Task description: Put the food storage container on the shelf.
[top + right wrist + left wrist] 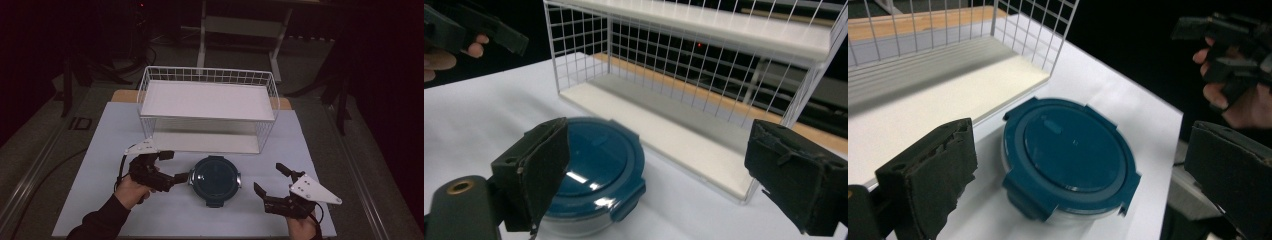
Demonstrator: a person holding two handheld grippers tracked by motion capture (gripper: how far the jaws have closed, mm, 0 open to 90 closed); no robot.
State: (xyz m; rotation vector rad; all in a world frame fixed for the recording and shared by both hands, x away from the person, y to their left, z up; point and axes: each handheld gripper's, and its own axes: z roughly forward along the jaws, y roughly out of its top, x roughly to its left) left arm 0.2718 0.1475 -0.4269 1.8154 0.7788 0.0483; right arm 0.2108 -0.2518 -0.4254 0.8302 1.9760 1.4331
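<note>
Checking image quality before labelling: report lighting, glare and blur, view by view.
High view: dim, dark surroundings, white table lit. Left gripper view: container lid slightly soft, near jaws blurred. Right gripper view: bright glare streaks on the lid; wire rack fairly sharp.

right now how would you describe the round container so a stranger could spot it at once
Find the white wire rack on the white table. Just in front of its lower shelf sits the round container, between the two open claws. It is the lone dark teal, clip-lidded thing.
</note>
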